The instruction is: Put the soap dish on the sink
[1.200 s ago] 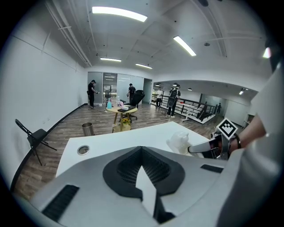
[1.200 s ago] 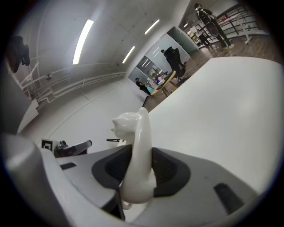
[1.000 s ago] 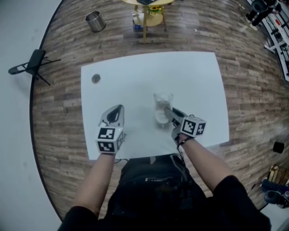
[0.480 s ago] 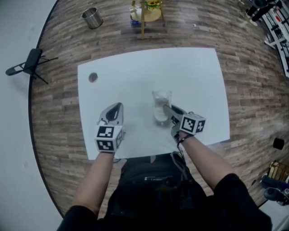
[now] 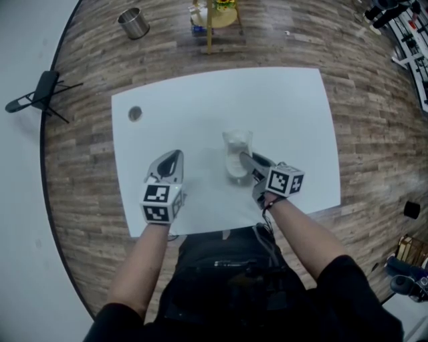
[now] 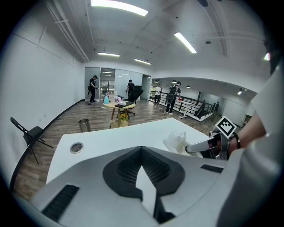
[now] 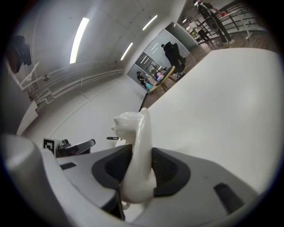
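The soap dish is white and glossy, with a small animal-shaped figure on its rim. It is over the middle of the white table. My right gripper is shut on it, and the right gripper view shows the dish standing on edge between the dark pads. Whether it touches the tabletop I cannot tell. In the left gripper view the dish shows at the right, with the right gripper on it. My left gripper is shut and empty, left of the dish. No sink is in view.
A round metal grommet sits near the table's far left corner. On the wooden floor beyond are a metal bin, a small round table and a folded black chair. People stand far off.
The head view has drifted a little, so everything sits slightly higher and to the left. The right gripper still holds the dish in the same spot, and the left gripper has not moved.
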`<state>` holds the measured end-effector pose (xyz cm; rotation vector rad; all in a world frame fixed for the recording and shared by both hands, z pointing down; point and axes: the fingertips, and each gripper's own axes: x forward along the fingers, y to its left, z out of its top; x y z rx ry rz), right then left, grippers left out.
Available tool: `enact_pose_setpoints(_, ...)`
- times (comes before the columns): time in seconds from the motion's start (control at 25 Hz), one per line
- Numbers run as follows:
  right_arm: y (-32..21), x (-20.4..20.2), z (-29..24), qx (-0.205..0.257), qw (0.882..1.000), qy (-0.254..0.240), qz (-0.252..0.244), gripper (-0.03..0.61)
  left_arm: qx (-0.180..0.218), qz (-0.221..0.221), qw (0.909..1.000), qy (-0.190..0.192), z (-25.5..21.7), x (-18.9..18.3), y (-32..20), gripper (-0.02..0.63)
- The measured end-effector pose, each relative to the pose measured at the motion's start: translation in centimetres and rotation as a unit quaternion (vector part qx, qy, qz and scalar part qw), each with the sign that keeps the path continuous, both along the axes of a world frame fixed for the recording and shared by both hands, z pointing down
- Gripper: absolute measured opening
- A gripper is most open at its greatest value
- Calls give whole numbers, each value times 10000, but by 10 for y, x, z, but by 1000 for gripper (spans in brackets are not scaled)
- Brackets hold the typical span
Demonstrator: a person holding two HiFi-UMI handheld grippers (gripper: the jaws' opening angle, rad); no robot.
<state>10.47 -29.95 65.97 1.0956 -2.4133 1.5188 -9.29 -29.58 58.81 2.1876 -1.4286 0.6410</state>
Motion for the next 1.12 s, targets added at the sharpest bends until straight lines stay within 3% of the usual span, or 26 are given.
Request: enact_pose_setpoints(1.12, -5, 5, 17, -197, 9995, 84, 211, 153, 6, -40, 10000, 77, 0, 0, 4, -11)
